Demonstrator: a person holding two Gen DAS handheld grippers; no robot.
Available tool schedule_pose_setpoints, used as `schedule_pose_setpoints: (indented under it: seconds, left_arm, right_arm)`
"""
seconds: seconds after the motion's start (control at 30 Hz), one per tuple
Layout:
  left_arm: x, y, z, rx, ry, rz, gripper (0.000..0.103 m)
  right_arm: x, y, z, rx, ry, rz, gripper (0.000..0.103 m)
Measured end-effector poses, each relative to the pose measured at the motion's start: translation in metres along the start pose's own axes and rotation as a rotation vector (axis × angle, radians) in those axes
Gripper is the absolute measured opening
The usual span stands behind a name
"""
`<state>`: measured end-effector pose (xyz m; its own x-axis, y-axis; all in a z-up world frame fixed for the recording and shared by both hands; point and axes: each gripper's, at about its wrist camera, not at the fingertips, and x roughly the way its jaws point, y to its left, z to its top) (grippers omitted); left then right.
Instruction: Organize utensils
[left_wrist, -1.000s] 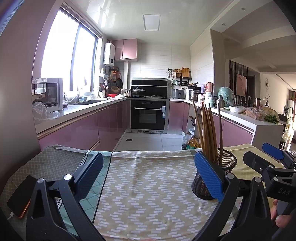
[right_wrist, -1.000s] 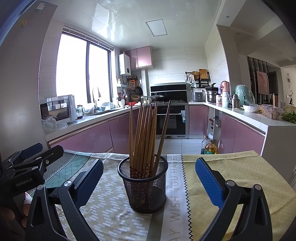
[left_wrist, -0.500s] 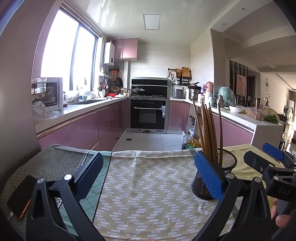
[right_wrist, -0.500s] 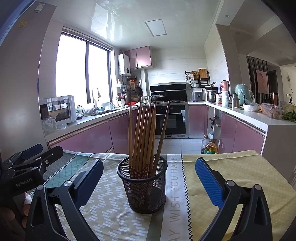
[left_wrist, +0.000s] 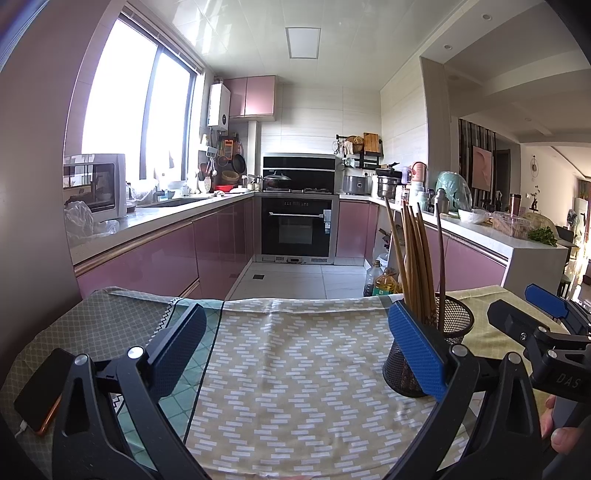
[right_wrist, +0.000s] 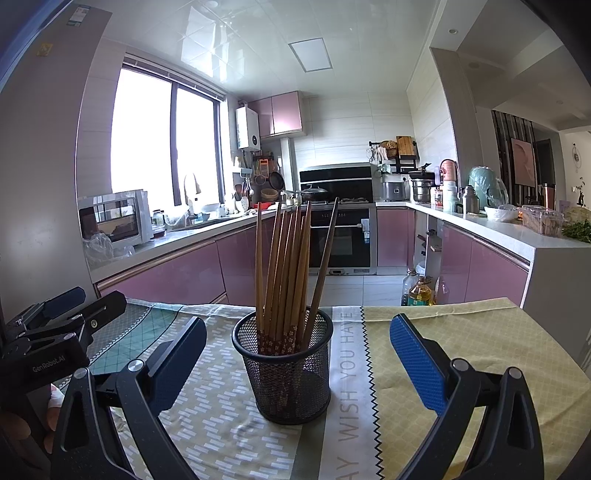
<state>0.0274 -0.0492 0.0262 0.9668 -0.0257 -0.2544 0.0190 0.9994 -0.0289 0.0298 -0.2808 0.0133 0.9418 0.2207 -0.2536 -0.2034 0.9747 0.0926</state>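
A black mesh holder stands upright on the patterned cloth, with several wooden chopsticks leaning inside it. My right gripper is open, its blue pads on either side of the holder and clear of it. In the left wrist view the same holder shows partly behind the right blue pad of my left gripper. That gripper is open over bare cloth with nothing between its fingers. The right gripper shows at the far right edge there.
A dark phone lies on the cloth at the near left. The table's far edge drops to the kitchen floor. Oil bottles stand on the floor beyond it. A hand grips the right tool's handle.
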Motion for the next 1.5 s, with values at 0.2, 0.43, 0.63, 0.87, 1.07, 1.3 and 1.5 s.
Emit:
schedule_pose_setpoints:
  seconds: [0.2, 0.43, 0.63, 0.87, 1.07, 1.3, 1.5]
  left_arm:
    - [0.001, -0.0004, -0.0009, 0.002, 0.003, -0.002, 0.097]
    - [0.001, -0.0006, -0.0014, 0.002, 0.003, 0.0, 0.097]
    - [0.0013, -0.0007, -0.0018, 0.003, 0.004, -0.001, 0.097]
    - [0.0018, -0.0004, -0.0017, 0.003, 0.006, -0.001, 0.097]
    - [0.0013, -0.001, -0.0016, 0.004, 0.004, 0.0, 0.097]
    - [0.0013, -0.001, -0.0014, 0.004, 0.005, -0.001, 0.097]
    - [0.0014, -0.0008, -0.0012, 0.004, 0.006, -0.001, 0.097]
  right_arm:
    - [0.0003, -0.0006, -0.0007, 0.0, 0.004, 0.0, 0.096]
    - [-0.0001, -0.0008, -0.0009, 0.002, 0.004, 0.001, 0.096]
    - [-0.0018, -0.0012, -0.0021, 0.003, 0.003, 0.0, 0.096]
    - [-0.0011, -0.0017, -0.0024, 0.004, 0.006, 0.0, 0.096]
    - [-0.0018, -0.0018, -0.0025, 0.004, 0.004, 0.001, 0.096]
    - [-0.0019, -0.002, -0.0023, 0.005, 0.004, 0.001, 0.096]
    - [-0.0018, -0.0017, -0.0028, 0.006, 0.005, 0.0, 0.096]
